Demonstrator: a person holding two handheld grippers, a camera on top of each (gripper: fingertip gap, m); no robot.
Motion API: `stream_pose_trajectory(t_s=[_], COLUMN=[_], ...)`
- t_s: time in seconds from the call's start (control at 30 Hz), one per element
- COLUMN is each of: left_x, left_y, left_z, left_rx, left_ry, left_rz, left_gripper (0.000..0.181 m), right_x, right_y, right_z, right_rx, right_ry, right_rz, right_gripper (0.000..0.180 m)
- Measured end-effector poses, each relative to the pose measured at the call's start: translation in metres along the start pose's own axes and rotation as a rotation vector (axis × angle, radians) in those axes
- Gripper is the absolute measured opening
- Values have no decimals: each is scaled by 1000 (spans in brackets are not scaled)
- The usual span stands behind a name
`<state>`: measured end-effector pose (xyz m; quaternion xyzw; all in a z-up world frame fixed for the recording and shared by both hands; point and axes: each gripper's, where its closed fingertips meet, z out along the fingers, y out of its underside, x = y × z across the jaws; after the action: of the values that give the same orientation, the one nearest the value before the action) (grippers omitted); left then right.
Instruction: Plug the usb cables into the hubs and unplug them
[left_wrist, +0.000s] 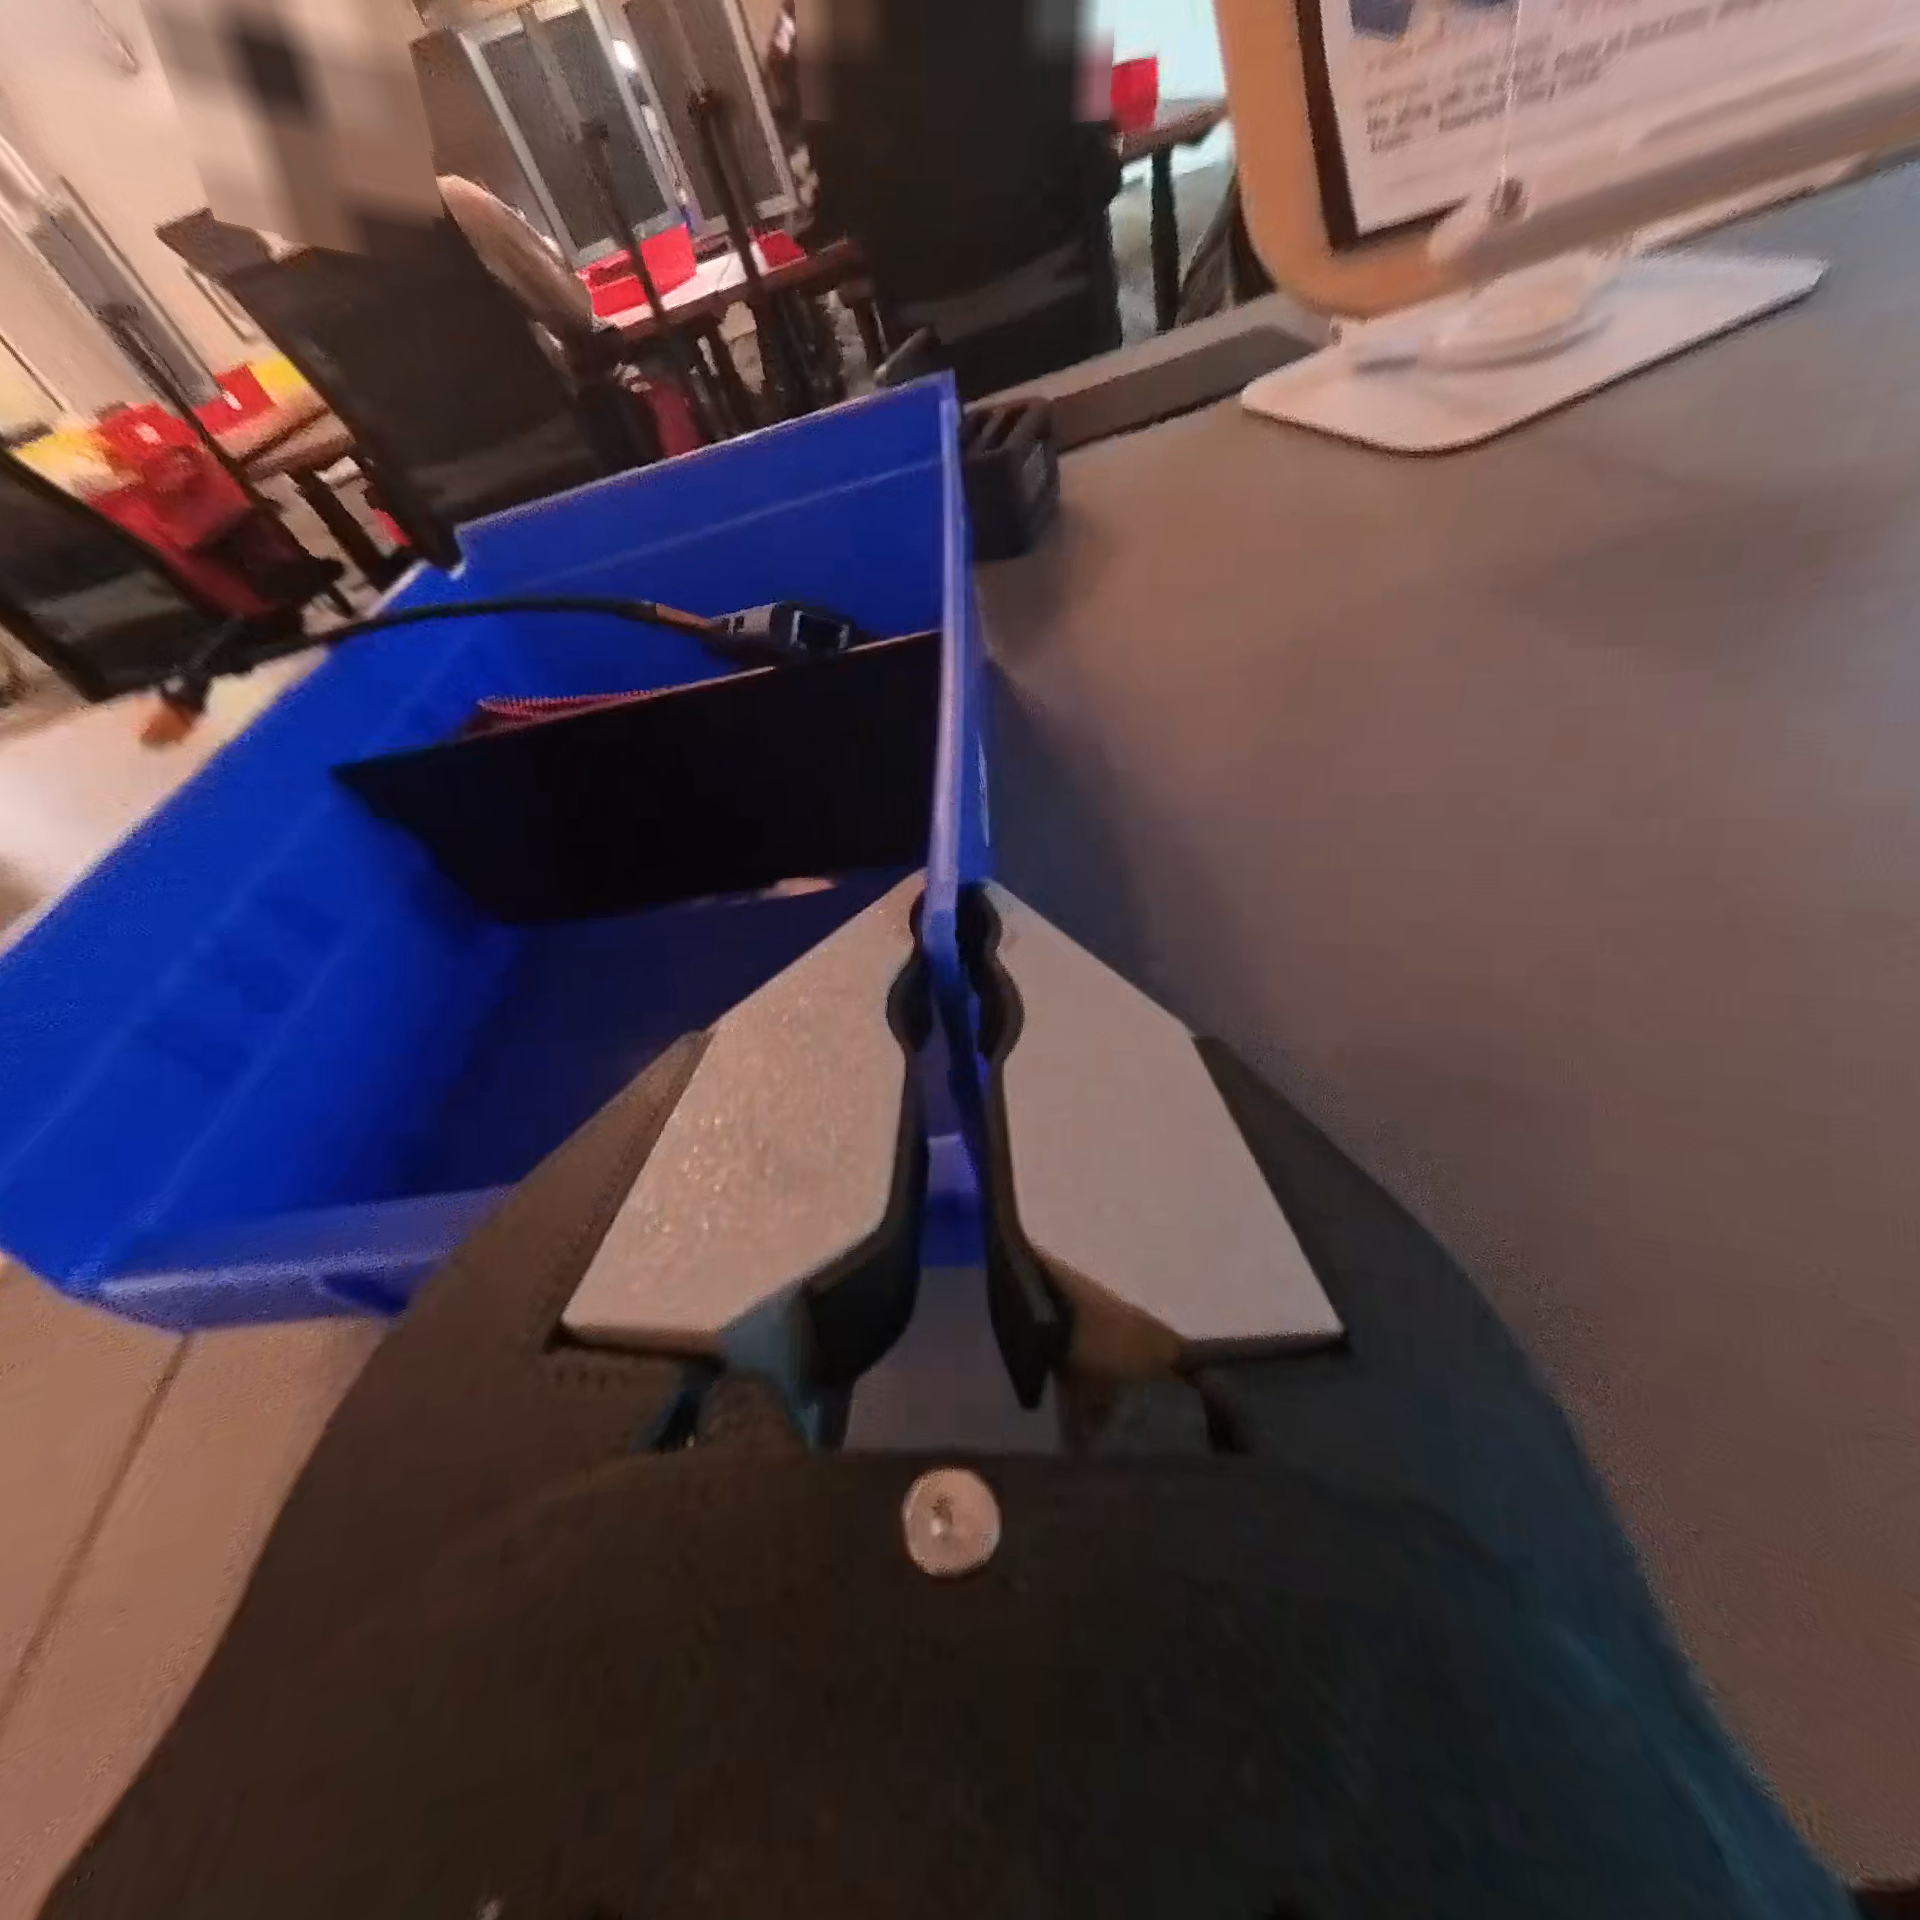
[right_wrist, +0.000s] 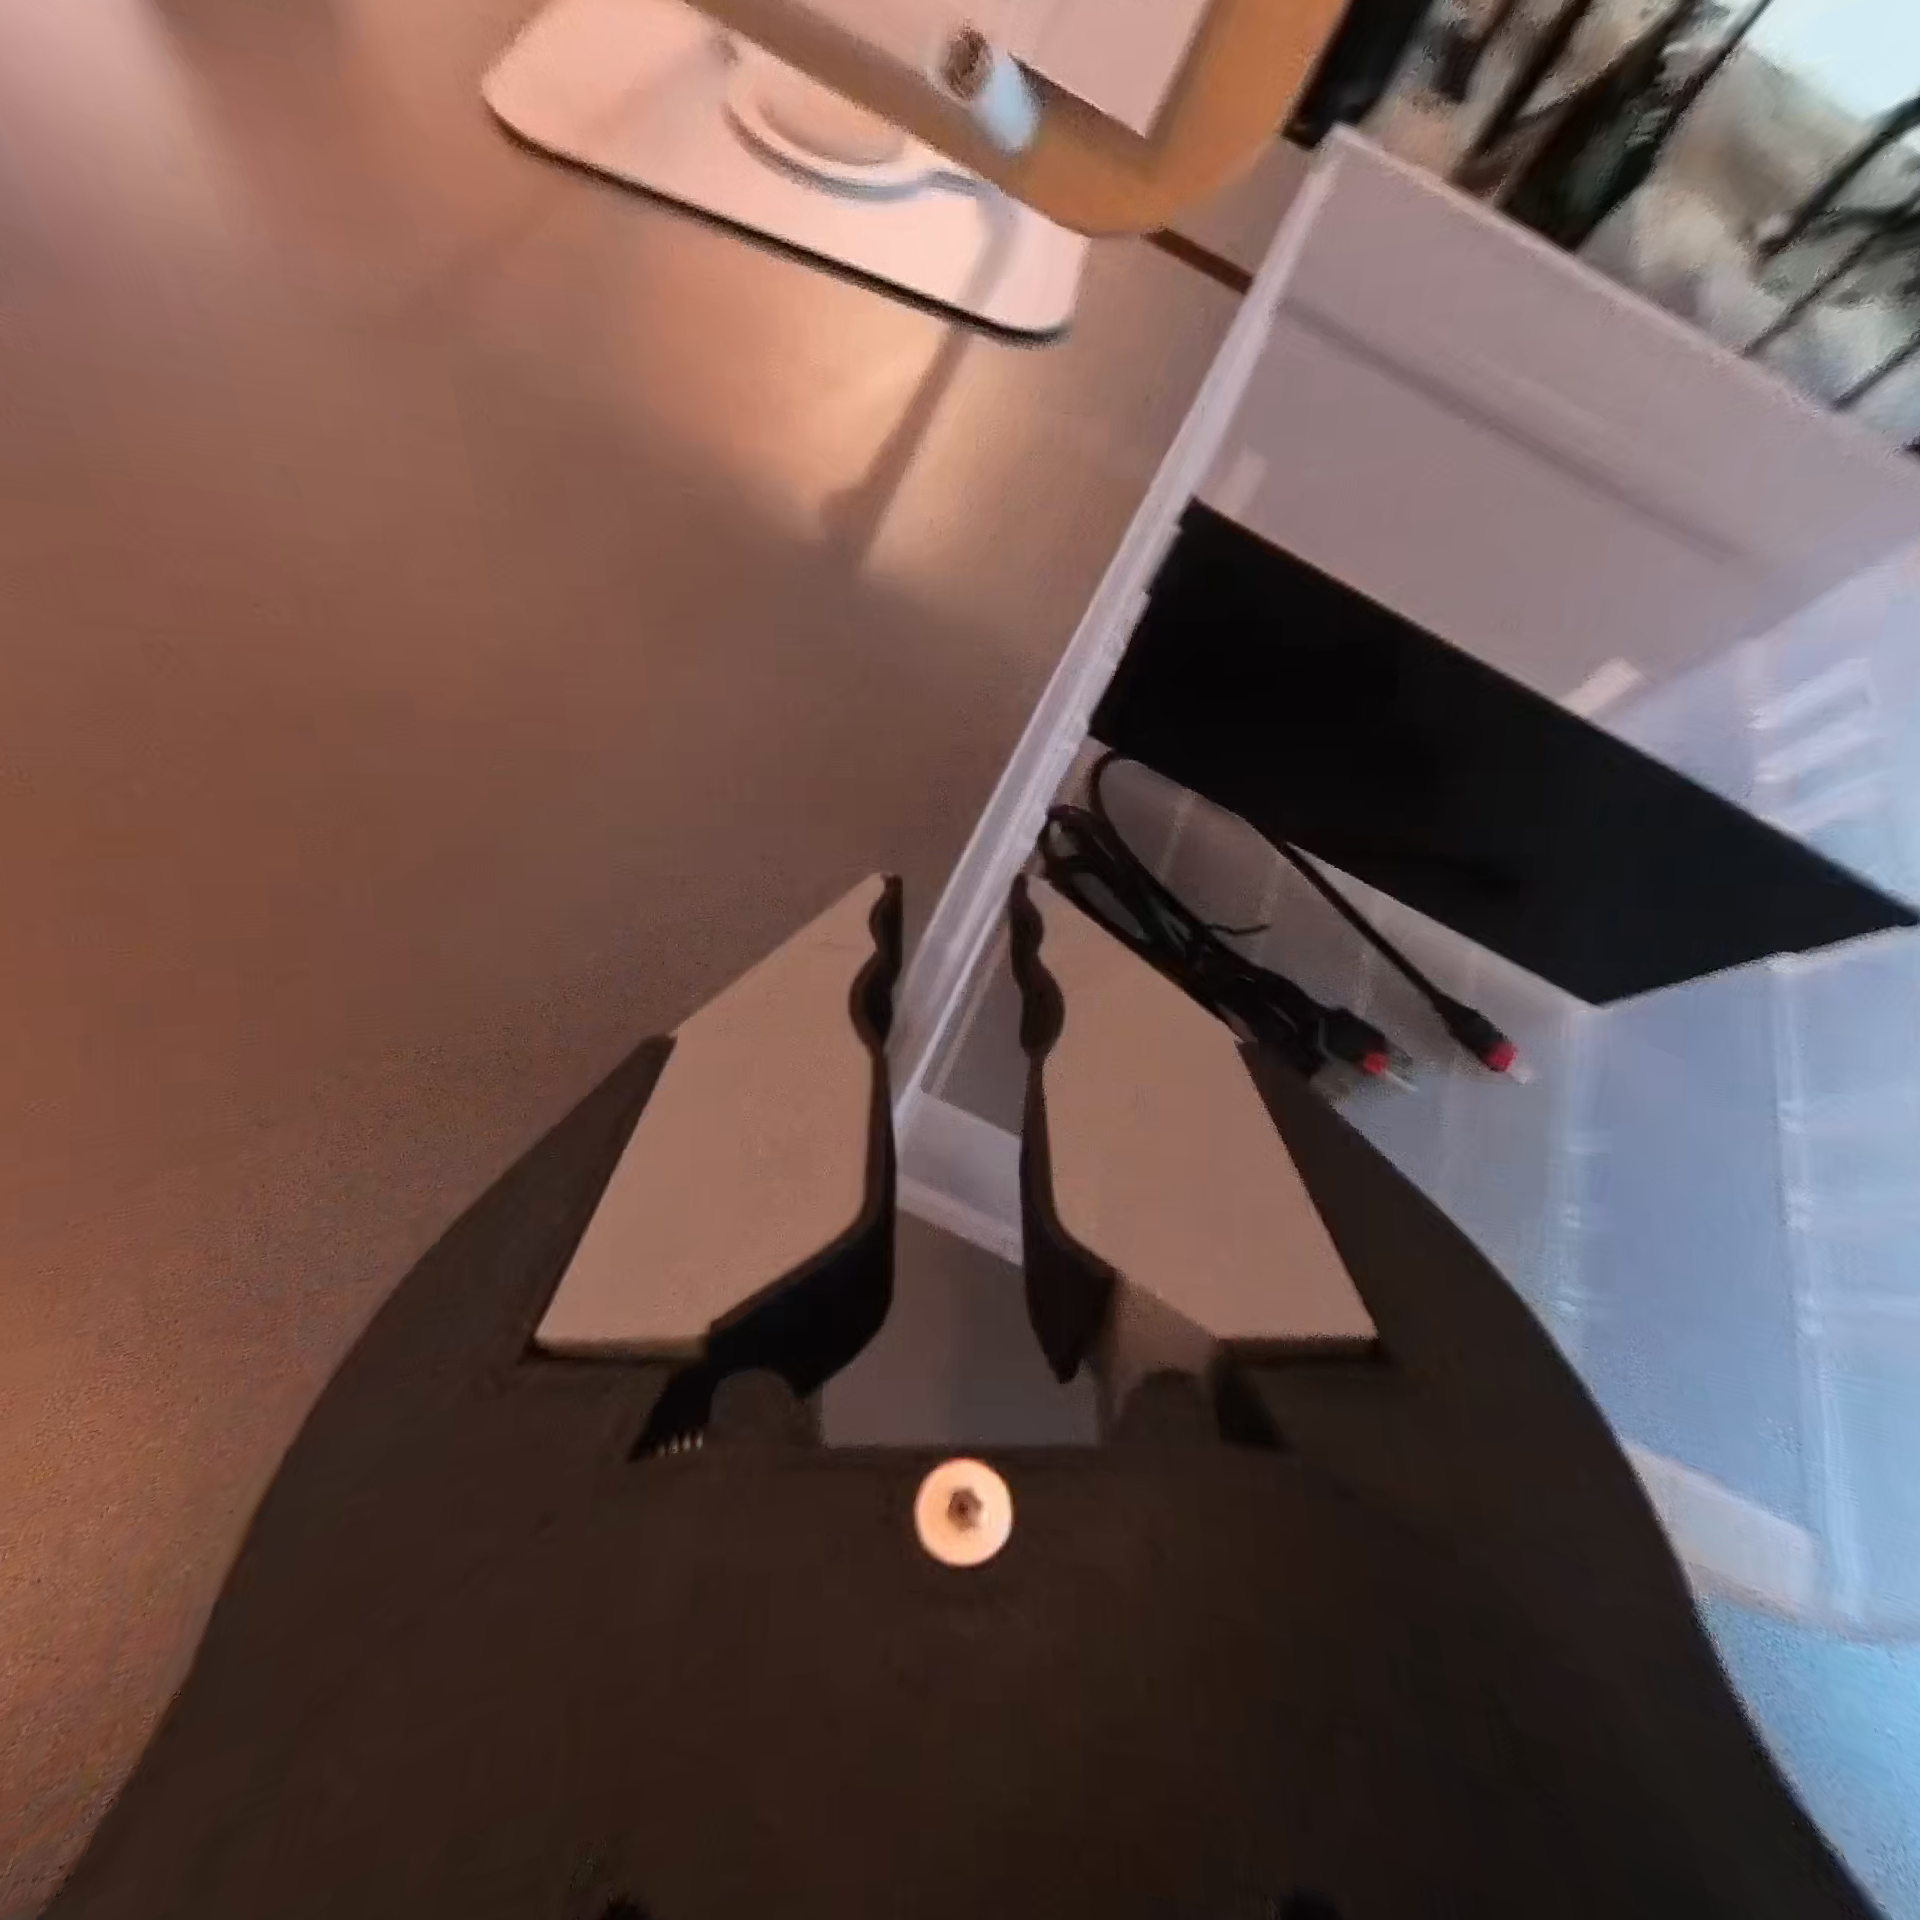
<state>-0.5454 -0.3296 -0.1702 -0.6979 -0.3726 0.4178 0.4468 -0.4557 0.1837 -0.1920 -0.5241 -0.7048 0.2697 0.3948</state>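
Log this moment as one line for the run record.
left gripper: shut on blue bin wall | right gripper: open, straddling clear bin wall | cables: in clear bin, unplugged

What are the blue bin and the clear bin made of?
Blue bin: looks like rigid plastic sheet, smooth, slightly glossy, with thin flat walls. Clear bin: seemingly translucent, frosted plastic; the black cables inside show through its wall. Blur leaves details uncertain.

The left gripper (left_wrist: 951, 914), grey-faced fingers on a black body, is pinched closed with only a thin sliver between its tips. The matching right gripper (right_wrist: 954, 899) stands slightly parted.
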Motion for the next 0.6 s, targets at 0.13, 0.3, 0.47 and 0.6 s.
stream_pose_trajectory(t_s=[0.13,0.3,0.47,0.6], left_x=[-14,5,32,50], left_y=[10,8,1,0], left_z=[-21,-36,-36,-49], left_rx=[-5,-8,1,4], left_ry=[7,13,65,144], left_rz=[-84,-15,6,-3], left_gripper=[2,3,5,6], right_x=[21,33,12,7], right_y=[29,61,65,62], right_z=[-27,-69,-83,-91], right_rx=[-43,-16,-32,-46], right_ry=[115,86,50,70], right_rz=[-87,69,64,33], right_gripper=[5,6,2,8])
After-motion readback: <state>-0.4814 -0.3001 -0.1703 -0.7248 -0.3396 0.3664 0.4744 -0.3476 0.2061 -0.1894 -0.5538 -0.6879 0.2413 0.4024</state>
